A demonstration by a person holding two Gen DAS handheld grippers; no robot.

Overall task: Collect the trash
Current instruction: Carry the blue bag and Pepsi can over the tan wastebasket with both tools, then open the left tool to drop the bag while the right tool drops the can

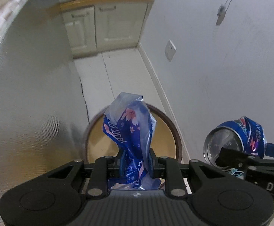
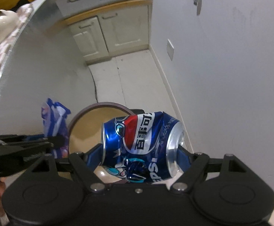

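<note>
Two pieces of trash are in your grip above the round bin (image 1: 176, 137) on the tiled floor (image 1: 118, 71). Your left gripper (image 1: 136, 159) has its jaws pressed close on a crumpled blue plastic wrapper (image 1: 131, 128), which sticks up past the fingertips and hangs over the bin's open mouth. Your right gripper (image 2: 142, 150) has its jaws spread wide yet clamped on a dented blue soda can (image 2: 140, 146), held sideways by its two ends, also over the bin's tan inside. The bin stands close to the white wall (image 2: 231, 75) and its baseboard. A cream cabinet (image 2: 108, 35) with two doors stands at the far end of the floor. From the right wrist view, the wrapper shows just left of the bin's rim.
</note>
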